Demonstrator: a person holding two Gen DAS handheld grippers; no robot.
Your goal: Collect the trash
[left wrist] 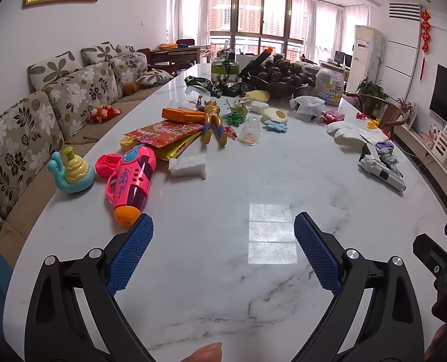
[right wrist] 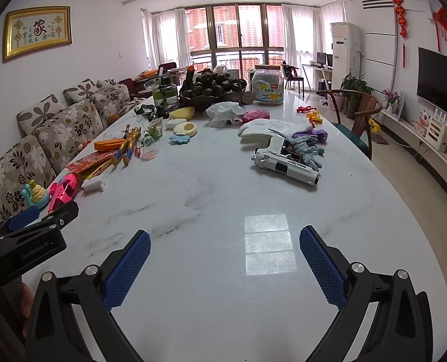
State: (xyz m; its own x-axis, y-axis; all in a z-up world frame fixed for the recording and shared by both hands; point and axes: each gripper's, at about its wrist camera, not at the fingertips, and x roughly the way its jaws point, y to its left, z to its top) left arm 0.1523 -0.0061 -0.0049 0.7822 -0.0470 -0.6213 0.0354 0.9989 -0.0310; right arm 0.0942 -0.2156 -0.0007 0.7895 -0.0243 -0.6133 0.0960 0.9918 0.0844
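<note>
The left gripper (left wrist: 223, 226), black-framed with blue textured pads, is held low over the near end of the white marble-patterned table (left wrist: 223, 301) with its jaws spread wide and nothing between them. The right gripper (right wrist: 225, 241) is carried the same way, jaws apart and empty, just beside the left one. Both appear to be kept back at the bare near end so that the clutter ahead can be surveyed before a piece is chosen.

Nearest the left gripper, the pink plastic toy water gun with an orange nozzle (left wrist: 131, 181) lies just beyond its left pad, with a teal and yellow toy snail (left wrist: 71, 172) at the table edge beside it. A small white foam block (left wrist: 188, 166) rests just past the gun, near a red and gold printed packet (left wrist: 166, 134); these two are judged likely trash. Further on, a gold and blue action figure (left wrist: 212, 122) lies flat.

Ahead of the right gripper, a white toy pistol (right wrist: 285, 166) lies with a grey toy dinosaur (right wrist: 304, 147) on top of it. Beyond them, a crumpled white tissue (right wrist: 225, 113) sits near the dark bowl heaped with dark round fruit (right wrist: 214, 90); it is judged the clearest trash and is well apart from both grippers. No bin or bag for the trash is seen in either view.
</note>
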